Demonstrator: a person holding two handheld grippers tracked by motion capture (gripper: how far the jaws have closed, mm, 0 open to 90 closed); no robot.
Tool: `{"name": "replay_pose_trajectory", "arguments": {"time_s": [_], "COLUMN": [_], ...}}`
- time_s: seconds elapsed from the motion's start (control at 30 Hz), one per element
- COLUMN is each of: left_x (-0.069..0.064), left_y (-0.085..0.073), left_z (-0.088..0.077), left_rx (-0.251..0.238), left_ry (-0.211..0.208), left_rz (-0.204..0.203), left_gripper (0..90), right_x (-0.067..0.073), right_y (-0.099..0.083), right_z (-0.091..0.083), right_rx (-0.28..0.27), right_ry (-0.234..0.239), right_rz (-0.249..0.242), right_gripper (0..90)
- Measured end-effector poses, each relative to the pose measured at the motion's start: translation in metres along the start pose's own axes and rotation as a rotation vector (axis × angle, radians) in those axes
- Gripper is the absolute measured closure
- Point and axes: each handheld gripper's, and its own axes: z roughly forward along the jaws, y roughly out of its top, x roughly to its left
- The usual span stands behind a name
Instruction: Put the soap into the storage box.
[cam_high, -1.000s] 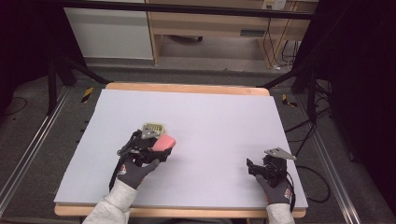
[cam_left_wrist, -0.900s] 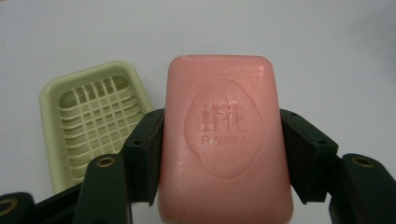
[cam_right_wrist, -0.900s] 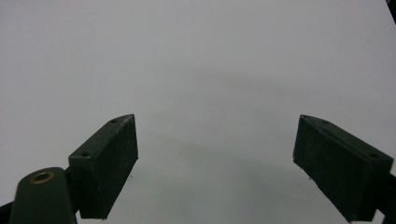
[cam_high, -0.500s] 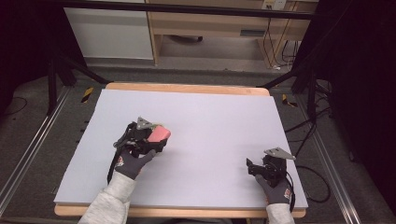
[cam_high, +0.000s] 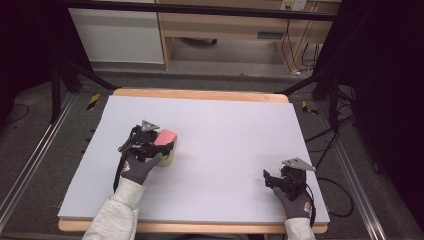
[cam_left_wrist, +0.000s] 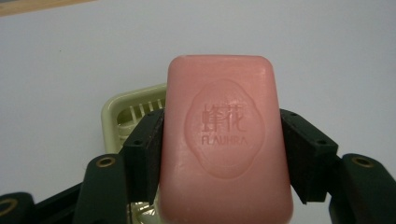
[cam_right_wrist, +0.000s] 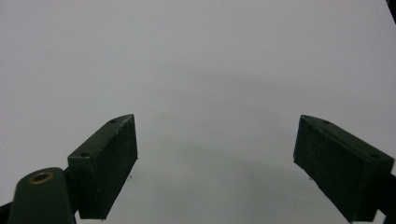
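While the left gripper (cam_left_wrist: 219, 154) clamps pink soap (cam_left_wrist: 224, 140), hiding most of the dish (cam_left_wrist: 128, 109), right jaws gape.

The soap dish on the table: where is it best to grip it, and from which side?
Probably by one long rim of the soap dish, coming from above: the slatted tray is shallow, with thin upright walls. The free right tool could take it; the left tool holds the pink soap.

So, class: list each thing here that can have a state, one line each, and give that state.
Pink soap bar: clamped between the left tool's jaws, stamped face toward the camera.
Soap dish: on the table, below the soap, holding no soap.
Left tool: shut on the soap.
Right tool: open, holding nothing, over bare table.
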Motion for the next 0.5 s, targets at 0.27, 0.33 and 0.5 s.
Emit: {"name": "replay_pose_trajectory", "arguments": {"time_s": [0.27,0.33,0.5], "left_x": [0.009,0.011,0.015], "left_y": [-0.001,-0.002,-0.004], "left_z": [0.008,0.009,0.015], "left_rx": [0.000,0.002,0.013], "left_ry": [0.020,0.023,0.041], "left_rz": [-0.032,-0.037,-0.036], "left_gripper": [37.2,37.2,37.2], "right_x": [0.001,0.001,0.002], "right_y": [0.000,0.000,0.000], "right_z": [0.000,0.001,0.001], "right_rx": [0.001,0.002,0.002], "right_ry": [0.001,0.001,-0.002], "right_rz": [-0.007,-0.006,-0.005], "right_gripper": [13.7,13.7,13.7]}}
